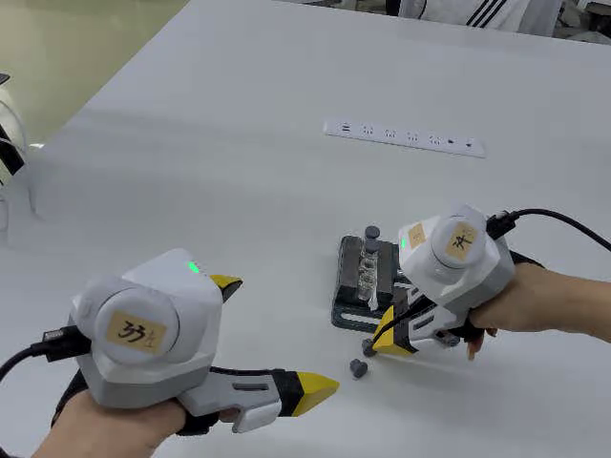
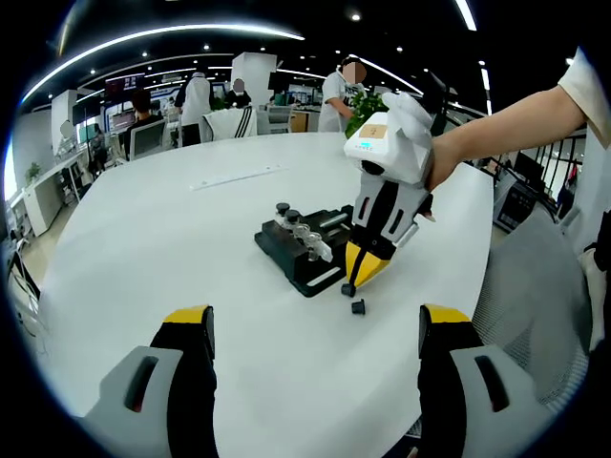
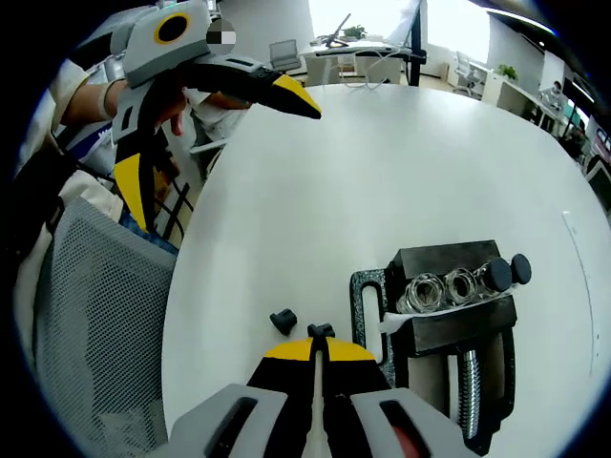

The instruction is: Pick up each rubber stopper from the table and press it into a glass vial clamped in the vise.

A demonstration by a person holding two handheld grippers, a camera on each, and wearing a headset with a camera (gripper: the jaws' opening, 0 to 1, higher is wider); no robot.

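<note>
The right gripper view looks into open vials (image 3: 444, 289) in the vise (image 3: 449, 329); the right gripper (image 3: 316, 345), pressed together, touches a stopper (image 3: 320, 330), while the left gripper (image 2: 316, 315) is spread.

Right tool (image 2: 353, 281) above stopper (image 2: 358, 306), beside vise (image 2: 284, 256)

**Open to the left, crowded by the vise**

I've bare table (image 1: 239, 172) across the left and middle. Toward the near right the vise (image 1: 368, 281) blocks passage. My right gripper (image 1: 377, 345), clamping a stopper (image 3: 320, 331), sits just at its near side, with a loose stopper (image 1: 358, 367) beside it.
</note>
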